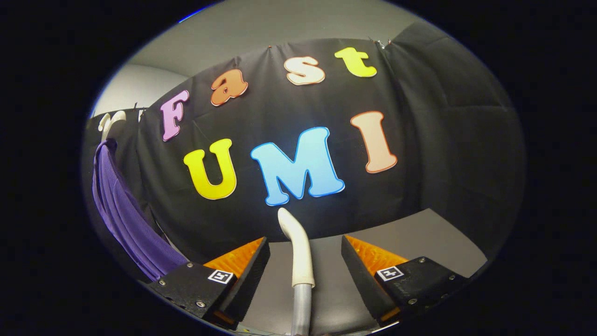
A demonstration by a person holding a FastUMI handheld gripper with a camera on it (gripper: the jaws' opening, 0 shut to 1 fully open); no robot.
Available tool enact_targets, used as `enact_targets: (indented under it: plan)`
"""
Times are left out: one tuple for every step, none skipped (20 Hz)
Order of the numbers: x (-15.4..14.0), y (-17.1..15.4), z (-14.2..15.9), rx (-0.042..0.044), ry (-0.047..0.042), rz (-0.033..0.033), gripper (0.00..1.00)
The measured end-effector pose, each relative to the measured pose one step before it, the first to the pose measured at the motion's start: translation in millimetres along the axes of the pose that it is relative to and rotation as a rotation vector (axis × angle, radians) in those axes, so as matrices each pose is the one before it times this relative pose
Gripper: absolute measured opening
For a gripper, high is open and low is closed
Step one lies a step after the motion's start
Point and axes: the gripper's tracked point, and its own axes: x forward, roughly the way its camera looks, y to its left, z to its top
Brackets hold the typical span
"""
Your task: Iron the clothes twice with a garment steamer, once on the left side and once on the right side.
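Gripper [305, 254]: black screwed finger bodies, square tags, seemingly ribbed pads

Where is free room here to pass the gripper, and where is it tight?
The grey surface beyond the right finger is bare. The open gripper has gaps either side of the white steamer nozzle. Left of the fingers it is crowded: the purple garment hangs close.

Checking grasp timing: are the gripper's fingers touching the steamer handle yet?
Apart. The gripper view shows the steamer handle standing between the open fingers, clear gaps either side.
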Motion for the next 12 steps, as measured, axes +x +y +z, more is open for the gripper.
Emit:
enact_targets:
  plan:
    - [8.11, -2.0, -1.91, 0.02567, 0.01872, 0.00529, 0.96]
    - [9.35, -0.86, -4.72, 0.03108, 0.0277, 0.01222, 0.95]
    - [7.75, 0.37, -3.69, 0.0273, 0.03092, 0.01677, 0.95]
    - [5.55, 0.32, -5.85, 0.02798, 0.03776, 0.02064, 0.95]
    - [7.73, -0.43, -4.63, 0.03052, 0.03613, 0.01788, 0.95]
    - [5.89, -1.73, -4.9, 0.03138, 0.03152, 0.00986, 0.95]
    - [7.11, -1.6, -1.97, 0.02992, 0.02341, 0.00818, 0.95]
    - [8.39, -0.67, -3.58, 0.02811, 0.0238, 0.00908, 0.95]
    - [8.11, 0.38, -5.02, 0.02823, 0.03248, 0.00931, 0.95]
    - [5.38, 2.07, -5.68, 0.02004, 0.02977, 0.01424, 0.95]
    - [5.32, 1.19, -3.48, 0.01272, 0.01925, 0.00542, 0.94]
    - [5.85, -1.99, -2.6, -0.00119, 0.01637, -0.00099, 0.94]
